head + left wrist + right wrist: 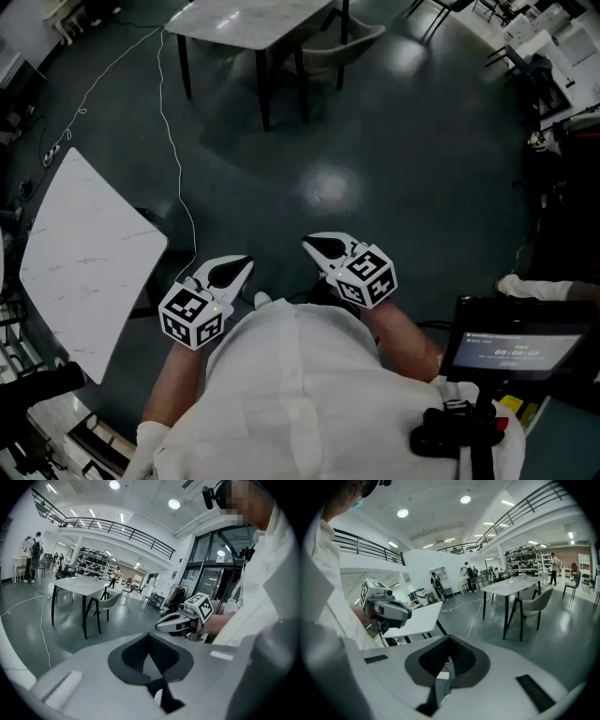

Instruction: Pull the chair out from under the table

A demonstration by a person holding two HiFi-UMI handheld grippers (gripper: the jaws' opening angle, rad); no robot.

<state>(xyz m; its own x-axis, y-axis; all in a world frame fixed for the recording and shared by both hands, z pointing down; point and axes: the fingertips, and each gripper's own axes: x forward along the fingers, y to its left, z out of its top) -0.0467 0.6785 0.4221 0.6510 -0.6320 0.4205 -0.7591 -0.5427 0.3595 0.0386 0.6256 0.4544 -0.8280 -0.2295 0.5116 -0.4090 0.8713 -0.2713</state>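
Note:
The grey chair (343, 45) stands tucked under the white-topped table (246, 18) at the far side of the floor, well away from both grippers. My left gripper (246, 265) and right gripper (311, 246) hang side by side in front of my body, both shut with nothing between the fingers. In the left gripper view the table (78, 584) and chair (110, 600) stand far off to the left, and the jaws (150, 637) meet at the tip. The right gripper view has the chair (535, 603) beside the table (514, 586) at the right, beyond its closed jaws (449, 640).
A second white table (86, 255) stands close at my left. A thin white cable (170, 127) trails over the dark floor from the far table toward me. A screen on a stand (517, 351) sits at my right. People stand far off in the hall (467, 576).

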